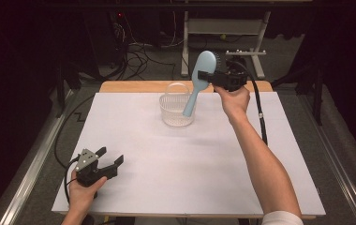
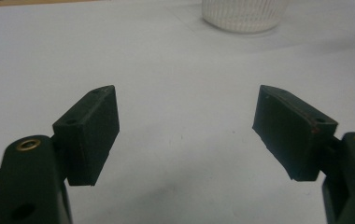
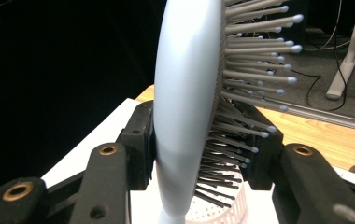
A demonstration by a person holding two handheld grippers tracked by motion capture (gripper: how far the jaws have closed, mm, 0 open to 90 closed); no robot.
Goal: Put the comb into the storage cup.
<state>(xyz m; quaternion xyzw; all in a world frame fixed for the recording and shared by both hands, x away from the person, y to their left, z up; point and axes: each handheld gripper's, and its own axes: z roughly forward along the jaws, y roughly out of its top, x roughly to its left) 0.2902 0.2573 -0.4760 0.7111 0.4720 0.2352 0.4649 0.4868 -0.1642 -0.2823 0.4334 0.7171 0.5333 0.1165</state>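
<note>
**Blue hairbrush held aloft over white basket**

A person's right gripper (image 1: 207, 76) clamps a light blue hairbrush (image 1: 199, 82) above the far part of the table (image 1: 166, 154), its jaws closed on the brush's head. In the high view the brush hangs at a slant, its oval head uppermost and its handle pointing down and to the left, the tip of the handle at the rim of a small white perforated basket (image 1: 176, 110). Whether the handle touches the basket cannot be told from that view.

The right gripper view looks along the jaws at the brush (image 3: 185, 102) edge-on: one pad presses the smooth blue back, the other sits among the dark bristles (image 3: 255, 60) with their pale rounded tips, which fan out to the right. Below the brush a patch of the basket's (image 3: 222, 212) holed white wall shows between the jaws.

The basket stands upright on the white sheet covering the table, near its far edge and a little right of centre, where a strip of bare wood (image 1: 134, 86) shows beyond the sheet.

The left gripper (image 1: 108, 157) rests at the near left corner of the table, held in the person's left hand (image 1: 85, 192), well apart from the basket and the brush. Its jaws stand wide with nothing between them; the left gripper view shows only the white sheet in the gap, and the basket's base (image 2: 244, 16) far ahead at the top of the frame.

A black cable (image 1: 260, 112) trails from the right gripper down past the person's forearm.
</note>
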